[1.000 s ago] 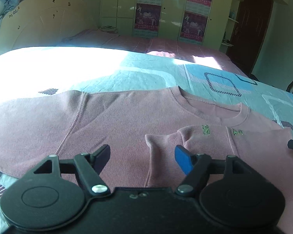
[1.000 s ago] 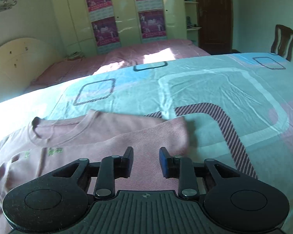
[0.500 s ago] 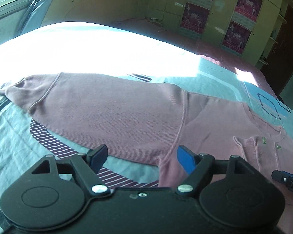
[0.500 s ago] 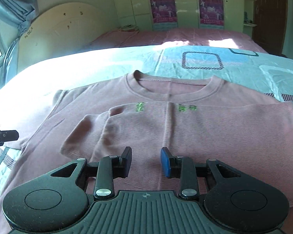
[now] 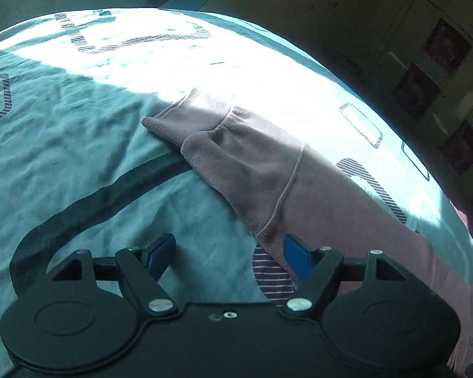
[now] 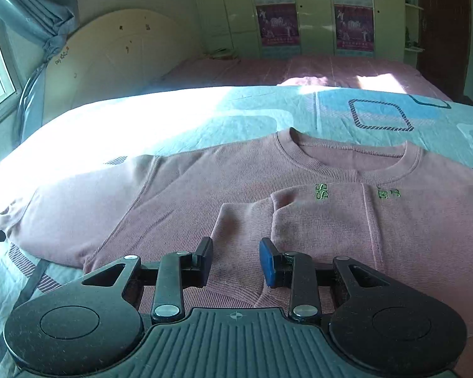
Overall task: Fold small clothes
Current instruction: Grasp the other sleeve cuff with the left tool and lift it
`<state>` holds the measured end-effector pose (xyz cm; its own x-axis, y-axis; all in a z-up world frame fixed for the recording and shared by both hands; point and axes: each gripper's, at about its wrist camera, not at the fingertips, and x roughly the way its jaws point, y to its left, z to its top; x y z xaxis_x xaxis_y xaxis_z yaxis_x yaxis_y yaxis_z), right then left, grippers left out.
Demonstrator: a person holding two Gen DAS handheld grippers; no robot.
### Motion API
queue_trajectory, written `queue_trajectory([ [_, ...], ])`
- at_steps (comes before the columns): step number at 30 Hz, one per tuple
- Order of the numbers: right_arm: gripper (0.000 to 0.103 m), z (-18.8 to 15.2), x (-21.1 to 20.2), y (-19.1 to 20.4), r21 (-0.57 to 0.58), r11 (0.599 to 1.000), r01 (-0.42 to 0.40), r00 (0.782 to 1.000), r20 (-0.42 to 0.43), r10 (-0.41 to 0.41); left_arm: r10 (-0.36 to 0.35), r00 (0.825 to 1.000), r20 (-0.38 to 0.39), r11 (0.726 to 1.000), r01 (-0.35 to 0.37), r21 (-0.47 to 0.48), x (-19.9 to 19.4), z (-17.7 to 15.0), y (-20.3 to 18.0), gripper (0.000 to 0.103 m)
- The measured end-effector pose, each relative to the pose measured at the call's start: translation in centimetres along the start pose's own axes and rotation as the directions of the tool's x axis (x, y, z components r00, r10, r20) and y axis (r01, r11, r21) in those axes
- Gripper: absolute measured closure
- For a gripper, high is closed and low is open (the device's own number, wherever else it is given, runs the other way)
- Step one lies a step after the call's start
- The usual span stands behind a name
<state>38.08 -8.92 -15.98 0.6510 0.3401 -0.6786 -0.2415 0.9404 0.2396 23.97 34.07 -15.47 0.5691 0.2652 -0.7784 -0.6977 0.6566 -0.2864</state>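
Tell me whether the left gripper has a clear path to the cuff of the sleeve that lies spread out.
Probably yes: the left gripper is open and empty, and only bare bedspread lies between it and the cuff.

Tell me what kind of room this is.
A bedroom, most likely. A pink sweater lies on a bed with a patterned teal sheet, a rounded headboard stands against the wall, and a tall wardrobe with posters stands behind.

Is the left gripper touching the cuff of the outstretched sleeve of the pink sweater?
Apart. In the left wrist view the left gripper has open jaws, and bare bedsheet separates it from the sleeve cuff further ahead.
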Motion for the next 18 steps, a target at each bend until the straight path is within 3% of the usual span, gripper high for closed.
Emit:
queue_trajectory([
  [6, 0.071, -0.7, 1.5, -0.2, 0.008, 0.999, 0.038, 0.998, -0.059, -0.038, -0.035, 0.999, 0.034, 0.999, 0.037, -0.037, 2.6, 2.6, 0.7, 0.031],
  [7, 0.071, -0.8, 1.4, -0.1, 0.008, 0.999, 0.042, 0.998, -0.056, -0.041, -0.035, 0.998, 0.044, 0.999, 0.036, -0.039, 3.0, 2.9, 0.7, 0.035],
  [11, 0.071, -0.5, 0.7, -0.1, 0.024, 0.998, 0.065, 0.998, 0.001, -0.065, 0.007, 0.996, 0.093, 1.000, -0.004, -0.025, 3.8, 3.3, 0.6, 0.075],
  [14, 0.071, -1.3, 2.6, -0.4, 0.014, 0.996, 0.089, 0.993, -0.081, -0.088, 0.010, 0.994, 0.108, 0.999, -0.006, -0.036, 4.0, 3.4, 0.8, 0.094],
  [18, 0.071, -1.1, 1.8, -1.1, 0.053, 0.996, 0.065, 0.996, -0.056, -0.062, -0.019, 0.988, 0.156, 1.000, 0.018, 0.009, 2.6, 3.3, -0.3, 0.096],
])
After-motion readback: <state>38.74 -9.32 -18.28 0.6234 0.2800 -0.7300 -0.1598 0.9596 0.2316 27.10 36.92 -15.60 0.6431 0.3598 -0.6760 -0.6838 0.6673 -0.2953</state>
